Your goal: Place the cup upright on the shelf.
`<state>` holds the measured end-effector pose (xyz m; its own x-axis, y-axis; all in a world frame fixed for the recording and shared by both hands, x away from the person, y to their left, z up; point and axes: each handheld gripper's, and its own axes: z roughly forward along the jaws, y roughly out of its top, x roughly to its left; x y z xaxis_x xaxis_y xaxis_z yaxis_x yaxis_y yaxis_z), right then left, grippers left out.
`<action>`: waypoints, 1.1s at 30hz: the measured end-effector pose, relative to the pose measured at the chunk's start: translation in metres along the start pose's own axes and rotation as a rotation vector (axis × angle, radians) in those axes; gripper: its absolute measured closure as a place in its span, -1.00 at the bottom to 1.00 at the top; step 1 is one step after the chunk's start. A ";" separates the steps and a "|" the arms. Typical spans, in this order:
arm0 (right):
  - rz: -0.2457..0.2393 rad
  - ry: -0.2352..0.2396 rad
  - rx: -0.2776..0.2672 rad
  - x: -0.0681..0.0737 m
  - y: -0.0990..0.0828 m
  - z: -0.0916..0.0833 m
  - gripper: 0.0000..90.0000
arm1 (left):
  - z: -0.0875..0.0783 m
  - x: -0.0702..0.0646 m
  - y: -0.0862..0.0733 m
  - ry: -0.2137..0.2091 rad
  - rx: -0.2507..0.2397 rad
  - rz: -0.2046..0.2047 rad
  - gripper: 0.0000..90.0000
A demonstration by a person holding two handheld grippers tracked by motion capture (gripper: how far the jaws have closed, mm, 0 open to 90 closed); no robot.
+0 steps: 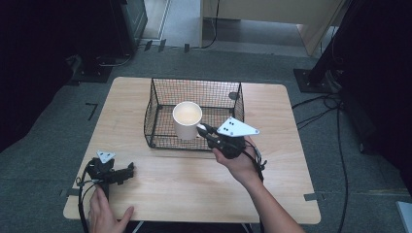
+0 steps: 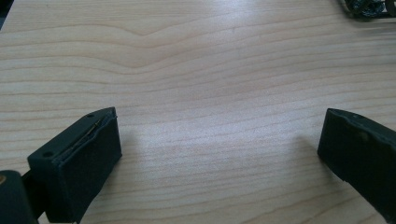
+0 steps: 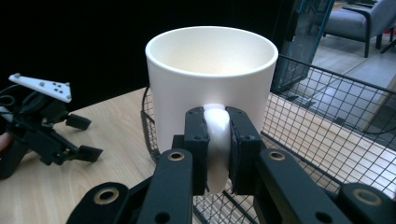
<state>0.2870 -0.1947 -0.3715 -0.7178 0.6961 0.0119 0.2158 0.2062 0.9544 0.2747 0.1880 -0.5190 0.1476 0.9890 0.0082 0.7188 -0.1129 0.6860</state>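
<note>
White mug [image 1: 187, 120], round and open on top, nothing inside. Standing upright, held up by its handle [image 3: 216, 140] over the front edge of the black wire basket [image 1: 160, 104]. Handle pointing to about 4 o'clock.

We see the right gripper [image 3: 217, 149] with its jaws clamped on the handle [image 3: 217, 140] of a white mug [image 3: 210, 79], upright above the wire basket [image 3: 322, 126]. At far left, the left gripper [image 3: 81, 137] rests on the desk [image 3: 60, 186].
</note>
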 end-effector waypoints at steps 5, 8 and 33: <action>0.006 -0.021 0.008 -0.007 0.002 0.008 0.80 | 0.000 0.000 0.000 0.000 0.000 0.000 -1.00; 0.010 -0.037 0.011 -0.013 0.003 0.014 0.80 | 0.000 0.000 0.000 0.000 0.001 0.002 -1.00; 0.031 -0.121 0.070 -0.052 0.002 0.067 0.80 | 0.000 0.000 0.000 0.001 -0.002 0.001 -1.00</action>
<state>0.3691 -0.1842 -0.3901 -0.6256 0.7802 0.0011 0.2851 0.2273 0.9311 0.2747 0.1880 -0.5191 0.1471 0.9891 0.0094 0.7173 -0.1132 0.6875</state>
